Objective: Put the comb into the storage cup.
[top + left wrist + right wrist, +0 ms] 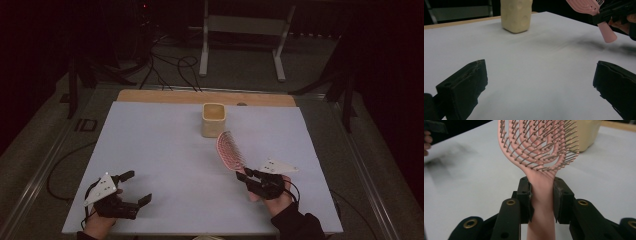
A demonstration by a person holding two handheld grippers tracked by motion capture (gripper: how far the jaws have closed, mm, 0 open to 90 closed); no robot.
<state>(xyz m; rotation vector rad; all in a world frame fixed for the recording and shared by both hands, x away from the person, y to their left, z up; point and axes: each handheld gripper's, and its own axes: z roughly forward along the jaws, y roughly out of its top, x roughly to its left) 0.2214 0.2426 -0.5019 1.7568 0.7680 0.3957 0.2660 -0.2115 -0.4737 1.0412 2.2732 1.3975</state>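
Observation:
A pink hairbrush is held up off the white table, its head pointing toward the cream cup. My right gripper is shut on its handle; in the right gripper view both pads press the pink handle just below the bristled head. The cup stands behind the brush there. My left gripper rests at the table's near left with its jaws wide apart and nothing between them. The left gripper view looks over bare table to the cup, with the hairbrush at upper right.
The white sheet covers the table, with a strip of bare wood along its far edge. A metal frame and cables lie on the floor beyond. Dark floor lies on both sides.

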